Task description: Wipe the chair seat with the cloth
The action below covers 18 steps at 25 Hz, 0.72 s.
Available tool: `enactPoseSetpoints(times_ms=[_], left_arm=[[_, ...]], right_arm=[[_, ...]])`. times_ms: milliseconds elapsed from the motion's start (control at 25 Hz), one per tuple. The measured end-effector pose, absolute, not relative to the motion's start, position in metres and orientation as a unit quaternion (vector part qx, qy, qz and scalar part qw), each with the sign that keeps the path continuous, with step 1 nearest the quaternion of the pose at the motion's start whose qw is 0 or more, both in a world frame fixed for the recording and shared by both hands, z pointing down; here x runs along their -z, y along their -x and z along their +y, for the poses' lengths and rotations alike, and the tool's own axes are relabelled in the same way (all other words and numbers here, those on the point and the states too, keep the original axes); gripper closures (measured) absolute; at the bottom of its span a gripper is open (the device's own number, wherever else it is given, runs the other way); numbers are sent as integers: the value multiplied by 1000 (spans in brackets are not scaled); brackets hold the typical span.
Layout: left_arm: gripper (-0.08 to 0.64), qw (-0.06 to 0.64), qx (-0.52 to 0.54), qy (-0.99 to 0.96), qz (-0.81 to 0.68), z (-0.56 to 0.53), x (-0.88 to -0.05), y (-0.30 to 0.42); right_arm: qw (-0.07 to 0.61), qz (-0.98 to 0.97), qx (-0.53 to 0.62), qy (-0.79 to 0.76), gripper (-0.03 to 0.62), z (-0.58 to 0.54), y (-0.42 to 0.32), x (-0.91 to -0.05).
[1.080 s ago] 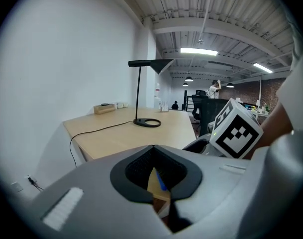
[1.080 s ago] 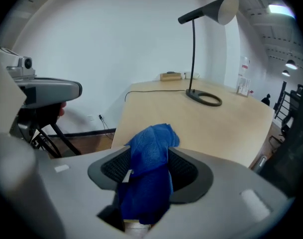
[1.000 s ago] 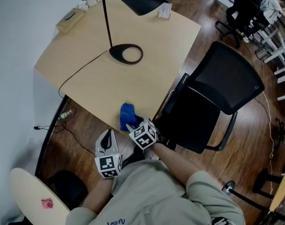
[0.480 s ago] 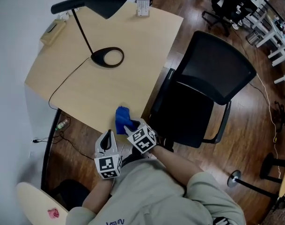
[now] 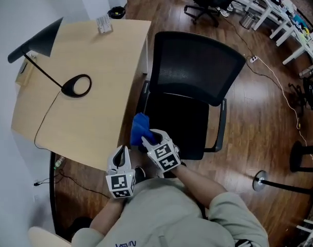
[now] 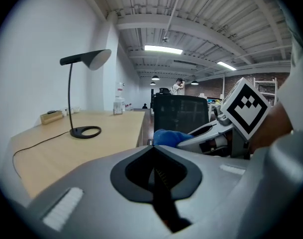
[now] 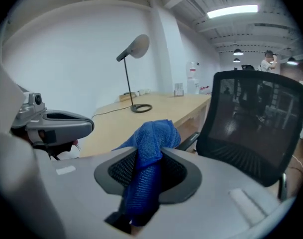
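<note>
Our right claw (image 5: pixel 147 138) has just been closing and clamps the blue cloth (image 5: pixel 140 126), holding it up between the surface's (image 5: pixel 89 122) near edge and the black chair seat (image 5: pixel 184 122). Our left claw (image 5: pixel 120 153), jaws together and empty, hangs just beside it.

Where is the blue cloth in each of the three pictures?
Head view: blue cloth, lower middle, at the left edge of the chair.
Left gripper view: cloth at centre, beyond the shut jaws.
Right gripper view: cloth at centre, pinched between the jaws.
Shared landmark: the desk lamp.
</note>
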<state>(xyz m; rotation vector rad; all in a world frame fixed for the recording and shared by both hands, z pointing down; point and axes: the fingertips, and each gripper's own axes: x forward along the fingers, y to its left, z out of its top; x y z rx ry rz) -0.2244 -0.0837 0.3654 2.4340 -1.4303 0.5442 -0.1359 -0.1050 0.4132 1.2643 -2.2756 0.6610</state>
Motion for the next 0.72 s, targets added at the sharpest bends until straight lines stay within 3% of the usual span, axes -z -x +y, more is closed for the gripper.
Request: enactPoseSetpoints(times_ms=[400,720], left_arm=[[555,155,-203,-867,-428,-75,-405,70],[555,185,-221,-856,-430,-113,-472,46]], right_arm=[[215,-797,-270,-495,485,-108,5,-448],[214,-777,-309,-505,485,-164,-18,-523]])
